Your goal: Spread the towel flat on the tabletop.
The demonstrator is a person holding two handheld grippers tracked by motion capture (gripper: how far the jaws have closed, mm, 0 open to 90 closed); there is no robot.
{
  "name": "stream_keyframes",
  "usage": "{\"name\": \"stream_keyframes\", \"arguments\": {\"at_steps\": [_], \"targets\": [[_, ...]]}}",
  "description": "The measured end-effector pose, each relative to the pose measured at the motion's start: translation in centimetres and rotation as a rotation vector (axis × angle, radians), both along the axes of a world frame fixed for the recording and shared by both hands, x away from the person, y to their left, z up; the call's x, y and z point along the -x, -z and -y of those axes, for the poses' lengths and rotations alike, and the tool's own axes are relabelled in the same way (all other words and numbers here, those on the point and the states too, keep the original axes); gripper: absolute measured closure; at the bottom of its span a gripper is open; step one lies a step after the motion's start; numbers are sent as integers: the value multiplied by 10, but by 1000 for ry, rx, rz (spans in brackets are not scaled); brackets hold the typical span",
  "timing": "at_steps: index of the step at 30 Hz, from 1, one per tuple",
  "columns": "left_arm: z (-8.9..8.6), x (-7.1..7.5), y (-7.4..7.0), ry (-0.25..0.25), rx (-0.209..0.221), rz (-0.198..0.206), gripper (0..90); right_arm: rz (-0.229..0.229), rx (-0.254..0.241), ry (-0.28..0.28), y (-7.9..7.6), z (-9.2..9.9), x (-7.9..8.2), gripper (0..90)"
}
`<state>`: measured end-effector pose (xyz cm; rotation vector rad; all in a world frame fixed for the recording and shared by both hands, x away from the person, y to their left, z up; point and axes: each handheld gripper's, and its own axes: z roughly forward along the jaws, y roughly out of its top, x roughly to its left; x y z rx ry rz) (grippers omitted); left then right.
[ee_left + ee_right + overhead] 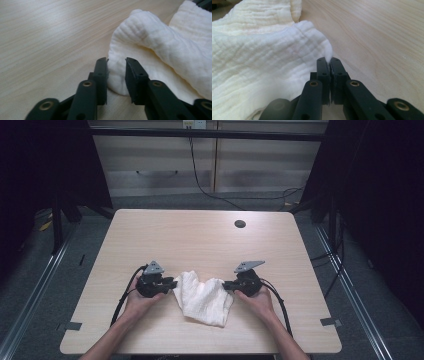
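A crumpled white cloth point(204, 298) lies on the wooden table point(200, 240) near the front edge, between my two grippers. My left gripper point(171, 283) sits at the cloth's left edge. In the left gripper view its jaws stand a little apart around a fold of the cloth point(140, 45), open point(116, 62). My right gripper point(227, 284) is at the cloth's right corner. In the right gripper view the jaws point(328, 61) are pressed together on a corner of the cloth point(262, 55), which pokes up between the tips.
A round dark cable hole point(240, 224) sits in the table's far right part. Black frame posts and cables stand behind and beside the table. A person's hands point(142, 302) hold both grippers near the front edge.
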<state>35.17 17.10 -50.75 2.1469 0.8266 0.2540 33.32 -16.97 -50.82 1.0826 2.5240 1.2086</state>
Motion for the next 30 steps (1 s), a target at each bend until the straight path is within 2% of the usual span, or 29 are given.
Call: {"name": "stream_keyframes", "arguments": {"at_steps": [5, 12, 16, 23, 30], "targets": [[-2, -1, 0, 2, 28, -28, 848, -3, 0, 2, 0, 2, 1, 871], [-11, -2, -3, -11, 84, -57, 861, -12, -4, 11, -2, 5, 1, 871], [-15, -1, -10, -18, 111, -48, 861, 3, -27, 21, -7, 9, 2, 871], [-26, 0, -24, -40, 193, -38, 861, 45, -74, 55, -24, 24, 5, 872], [-37, 4, -36, -36, 238, -12, 862, 95, -110, 96, -44, 41, 6, 872]]}}
